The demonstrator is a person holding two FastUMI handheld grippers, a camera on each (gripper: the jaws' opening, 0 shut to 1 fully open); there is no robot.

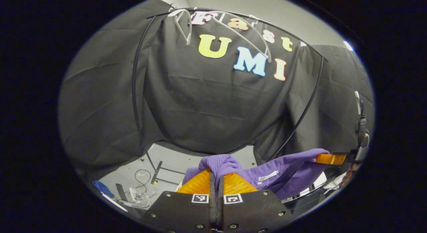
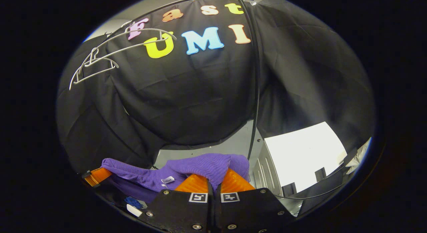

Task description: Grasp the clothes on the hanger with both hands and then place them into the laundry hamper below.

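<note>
The grey floor carries the black rack, whose base bars lie flat on it. Just left of those bars a tangle of thin cables lies on the floor, and farther left a blue item, too small to identify. The rack's top rail carries empty white hangers.

We get pretty dim, even light in both views, no hard shadows. Straight rods bow into arcs from the fisheye. Right of the right gripper a white panel blows out to pure glare. Edges go soft and dark; the centre stays sharp.
</note>
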